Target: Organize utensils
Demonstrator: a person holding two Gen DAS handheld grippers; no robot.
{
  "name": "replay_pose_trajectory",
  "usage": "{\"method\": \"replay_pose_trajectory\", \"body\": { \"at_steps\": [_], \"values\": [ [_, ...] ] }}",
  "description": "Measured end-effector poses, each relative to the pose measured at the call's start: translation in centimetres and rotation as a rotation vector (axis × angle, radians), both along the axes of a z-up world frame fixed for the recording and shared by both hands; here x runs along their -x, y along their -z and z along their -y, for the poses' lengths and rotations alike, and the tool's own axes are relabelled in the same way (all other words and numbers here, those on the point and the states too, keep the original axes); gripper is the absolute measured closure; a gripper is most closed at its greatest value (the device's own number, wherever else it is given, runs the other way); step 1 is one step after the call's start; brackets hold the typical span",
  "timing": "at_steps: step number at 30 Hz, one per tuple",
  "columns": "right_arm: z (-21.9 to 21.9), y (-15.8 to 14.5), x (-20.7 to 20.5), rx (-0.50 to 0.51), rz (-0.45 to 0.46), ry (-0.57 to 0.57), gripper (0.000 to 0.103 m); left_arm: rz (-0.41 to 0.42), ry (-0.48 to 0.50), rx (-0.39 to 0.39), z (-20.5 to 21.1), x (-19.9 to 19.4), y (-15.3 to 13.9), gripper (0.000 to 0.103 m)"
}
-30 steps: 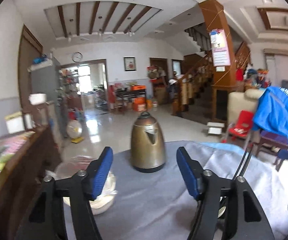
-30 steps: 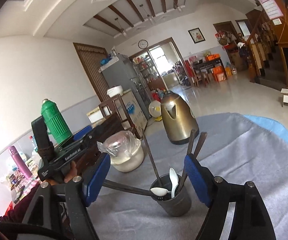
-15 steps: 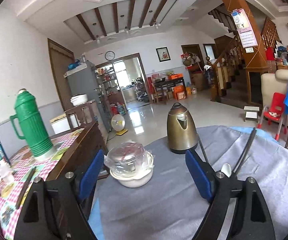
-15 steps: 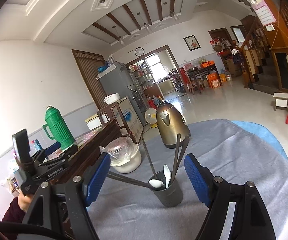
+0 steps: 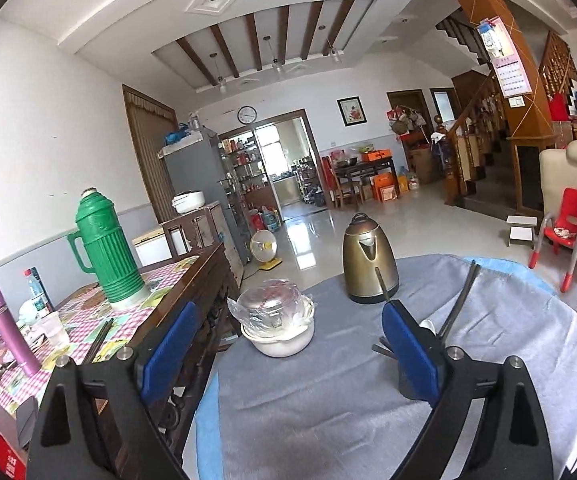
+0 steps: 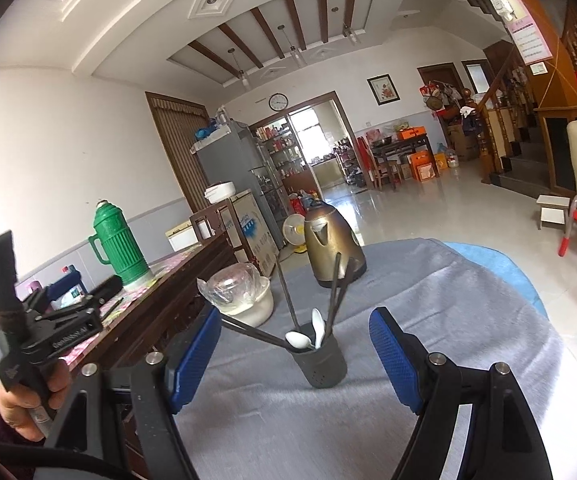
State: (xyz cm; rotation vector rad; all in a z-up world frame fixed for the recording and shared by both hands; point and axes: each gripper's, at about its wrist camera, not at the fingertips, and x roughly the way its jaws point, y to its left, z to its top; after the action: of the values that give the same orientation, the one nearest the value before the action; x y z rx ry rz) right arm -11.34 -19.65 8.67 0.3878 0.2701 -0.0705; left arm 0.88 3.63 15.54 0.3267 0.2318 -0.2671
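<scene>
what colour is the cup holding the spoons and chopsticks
Dark grey. The cup shows best in the right wrist view, standing on the grey cloth.

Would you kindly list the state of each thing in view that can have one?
left hand-held gripper: open, empty.
right hand-held gripper: open, empty.
utensil holder: upright, holding chopsticks and spoons.
chopsticks: leaning in the holder.
white spoons: in the holder.
kettle: upright, lid closed.
white bowl: covered with plastic.
green thermos: upright, capped.

Right hand-held gripper [image 6: 296, 360] gapes empty before utensil cup [image 6: 322, 364] of spoons [image 6: 298, 339]
</scene>
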Motion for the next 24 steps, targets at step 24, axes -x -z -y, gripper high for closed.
{"method": "replay_pose_trajectory", "body": {
  "at_steps": [24],
  "values": [
    [-0.9, 1.4, -0.8, 0.187, -0.264, 0.061, 0.023, -0.218, -0.126, 0.095, 0.6, 2.2, 2.0, 0.007]
  ]
}}
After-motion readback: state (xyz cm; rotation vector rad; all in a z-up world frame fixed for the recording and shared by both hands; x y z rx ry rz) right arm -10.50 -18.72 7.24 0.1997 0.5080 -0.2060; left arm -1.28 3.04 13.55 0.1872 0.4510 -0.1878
